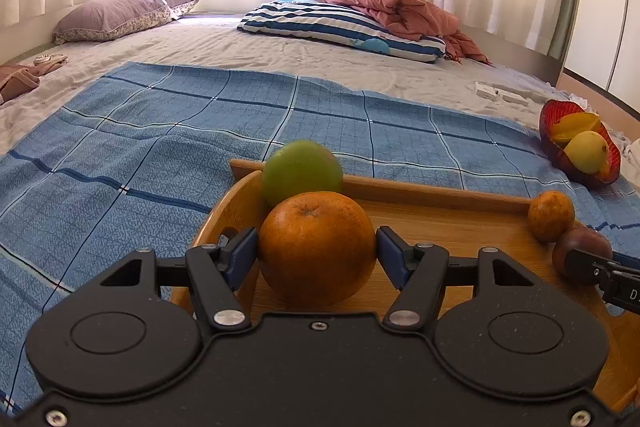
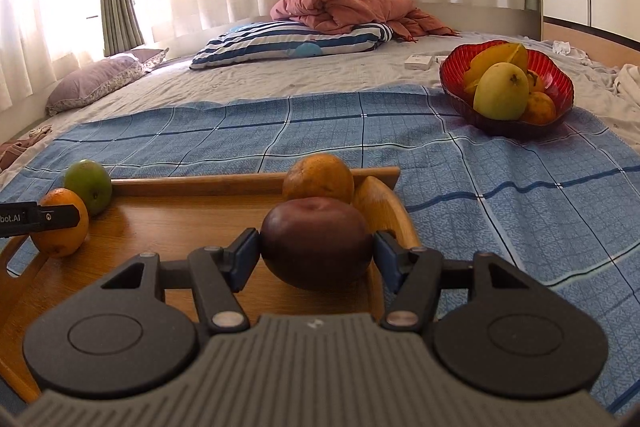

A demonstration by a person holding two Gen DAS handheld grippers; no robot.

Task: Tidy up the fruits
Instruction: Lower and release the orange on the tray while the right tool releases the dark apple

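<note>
Fruits sit on our wooden tray (image 2: 168,223): left gripper (image 1: 316,253) pinches the round orange (image 1: 316,251), right gripper (image 2: 316,251) pinches the dark purple plum-like fruit (image 2: 316,243). Both could roll free if we squeeze off-centre.

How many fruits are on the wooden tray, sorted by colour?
Orange: 2, a big orange and a small orange
Green: 1, a green fruit
Dark red: 1, a dark red fruit
Total: 4 on the tray
</note>
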